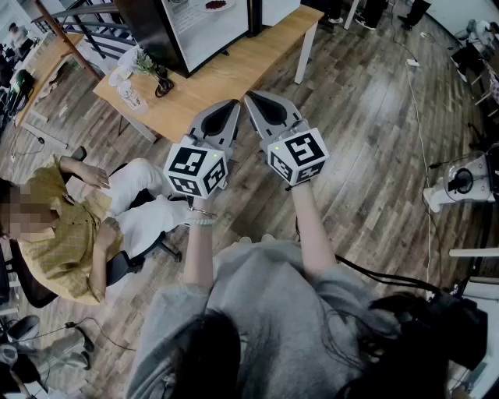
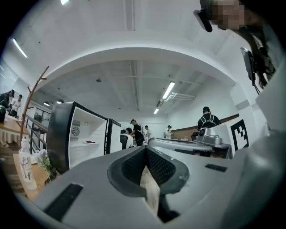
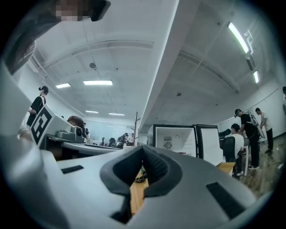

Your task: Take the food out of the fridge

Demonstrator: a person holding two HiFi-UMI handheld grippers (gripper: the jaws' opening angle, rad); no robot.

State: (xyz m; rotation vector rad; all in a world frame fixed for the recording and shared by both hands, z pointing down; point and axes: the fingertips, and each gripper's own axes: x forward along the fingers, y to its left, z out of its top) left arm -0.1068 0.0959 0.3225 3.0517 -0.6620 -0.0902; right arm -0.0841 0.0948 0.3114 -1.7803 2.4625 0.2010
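A small black fridge (image 1: pixel 156 27) stands on a wooden table (image 1: pixel 234 70), its door (image 1: pixel 279 9) swung open and its white inside showing. A dark dish of food (image 1: pixel 216 5) lies on its shelf; it also shows in the left gripper view as the dish (image 2: pixel 90 142) inside the fridge (image 2: pixel 82 138). My left gripper (image 1: pixel 234 105) and right gripper (image 1: pixel 251 99) are held side by side over the floor, short of the table's near edge, pointing at the fridge. Both are shut with nothing between the pads. The right gripper view has the fridge (image 3: pixel 176 141) straight beyond the jaws.
On the table's left end are a flower vase (image 1: pixel 140 62), a bottle (image 1: pixel 132 97) and a black cable (image 1: pixel 164 82). A seated person (image 1: pixel 62 234) is at my left. A white machine (image 1: pixel 460 183) and a floor cable lie to the right. Several people stand behind the fridge.
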